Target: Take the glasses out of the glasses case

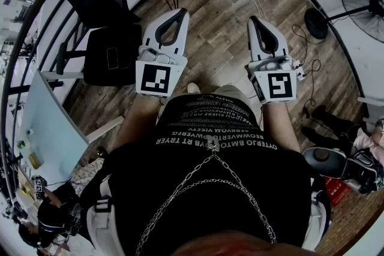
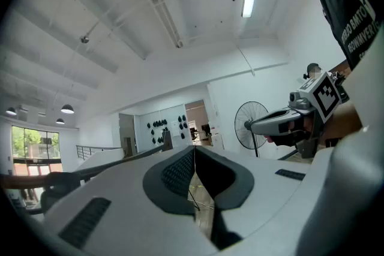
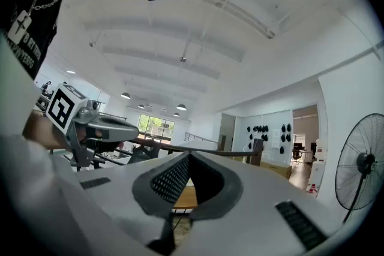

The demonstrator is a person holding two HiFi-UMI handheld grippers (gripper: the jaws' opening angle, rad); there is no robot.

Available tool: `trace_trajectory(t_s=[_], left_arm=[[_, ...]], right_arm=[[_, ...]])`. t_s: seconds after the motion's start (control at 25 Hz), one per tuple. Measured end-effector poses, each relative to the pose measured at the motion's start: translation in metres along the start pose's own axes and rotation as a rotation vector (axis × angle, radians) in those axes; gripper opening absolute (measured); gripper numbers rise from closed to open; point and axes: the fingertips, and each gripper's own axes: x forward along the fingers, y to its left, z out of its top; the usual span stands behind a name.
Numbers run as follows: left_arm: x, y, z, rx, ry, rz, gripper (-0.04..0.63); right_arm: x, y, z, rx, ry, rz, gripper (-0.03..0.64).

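Apparently task not begun: I find no glasses case, no glasses in any view. I hold left gripper (image 1: 179,12) and right gripper (image 1: 254,21) level over wooden floor (image 1: 219,39). Both pairs of jaws pressed together, tips meeting, pinching nothing, touching nothing. Every step left.

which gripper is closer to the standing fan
The right gripper, at the head view's right; the fan stands on its side, while the left gripper is farther off.
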Motion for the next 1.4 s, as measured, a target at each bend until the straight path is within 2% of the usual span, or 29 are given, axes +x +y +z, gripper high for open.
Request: trace_trajectory(t_s=[0.4,0.72,0.92,1.2,1.4], left_arm=[[0.004,0.000,0.001,-0.004,-0.018,0.000,0.029],[-0.008,0.006,-0.003,-0.024,-0.025,0.008,0.029],[-0.007,0.018,-0.006,-0.039,-0.020,0.018,0.029],[0.000,0.021,-0.013,-0.045,-0.004,0.020,0.029],[0.012,0.029,-0.025,-0.056,0.024,0.042,0.029]], right_arm=[[0.001,-0.001,-0.008,0.046,-0.002,0.015,0.014],[-0.002,0.011,-0.004,0.029,-0.003,0.031,0.017],[0.003,0.015,-0.005,0.019,0.023,0.039,0.077],[0.012,0.005,-0.019,0.027,0.117,0.029,0.120],[0.034,-0.005,-0.026,0.053,0.120,0.047,0.144]])
